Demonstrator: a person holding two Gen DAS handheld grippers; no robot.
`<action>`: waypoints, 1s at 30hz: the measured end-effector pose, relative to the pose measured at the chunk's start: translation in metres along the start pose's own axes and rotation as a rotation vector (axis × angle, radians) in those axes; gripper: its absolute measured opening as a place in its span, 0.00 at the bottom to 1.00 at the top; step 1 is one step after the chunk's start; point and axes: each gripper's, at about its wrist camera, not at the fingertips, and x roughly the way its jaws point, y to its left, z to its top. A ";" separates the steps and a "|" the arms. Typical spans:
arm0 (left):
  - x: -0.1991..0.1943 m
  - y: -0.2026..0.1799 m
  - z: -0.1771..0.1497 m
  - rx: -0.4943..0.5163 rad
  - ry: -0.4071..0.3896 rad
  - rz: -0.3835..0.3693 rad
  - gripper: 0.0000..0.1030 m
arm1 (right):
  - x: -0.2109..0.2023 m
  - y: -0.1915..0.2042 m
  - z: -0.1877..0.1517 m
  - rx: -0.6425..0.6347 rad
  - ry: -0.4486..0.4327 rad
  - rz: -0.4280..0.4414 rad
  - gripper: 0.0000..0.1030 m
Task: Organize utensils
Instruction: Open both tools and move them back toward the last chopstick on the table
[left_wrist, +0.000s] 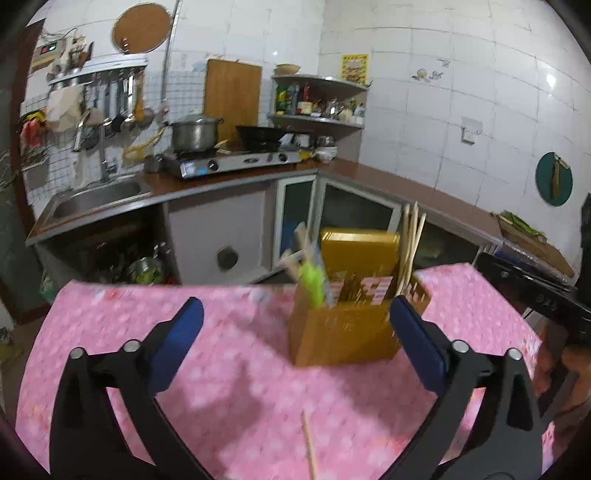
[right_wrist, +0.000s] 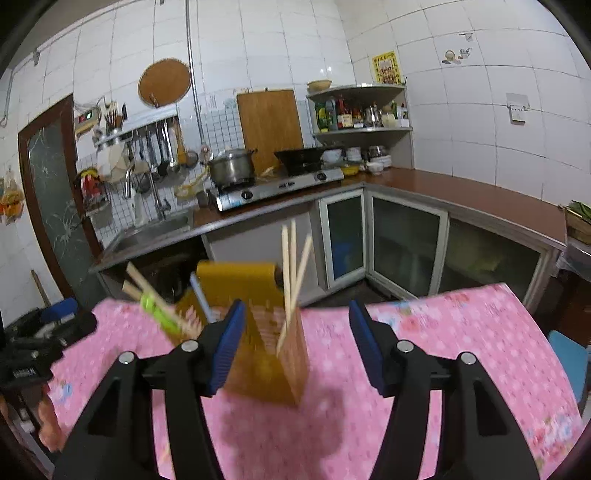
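I hold both tools empty. The left gripper (left_wrist: 295, 321) stands with jaws wide apart; the right gripper (right_wrist: 297, 332) has jaws apart, nothing between the pads. The wooden utensil holder (left_wrist: 341, 332) stands on the pink tablecloth (left_wrist: 147, 314) near its far edge, already carrying chopsticks (right_wrist: 291, 273) upright and a green-handled utensil (left_wrist: 312, 282). One loose chopstick (left_wrist: 309, 443) lies on the cloth at its near edge, below the left tool. I judge this a between-items step: next, lower the left tool over that stick and close squarely across it.
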 end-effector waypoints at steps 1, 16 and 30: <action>-0.007 0.006 -0.009 -0.007 0.015 0.001 0.95 | -0.007 0.001 -0.009 -0.015 0.015 -0.004 0.61; -0.024 0.037 -0.114 -0.030 0.209 0.063 0.95 | -0.059 0.016 -0.165 -0.143 0.310 0.022 0.61; -0.007 0.041 -0.137 -0.087 0.303 0.077 0.95 | -0.052 0.038 -0.212 -0.213 0.466 0.071 0.32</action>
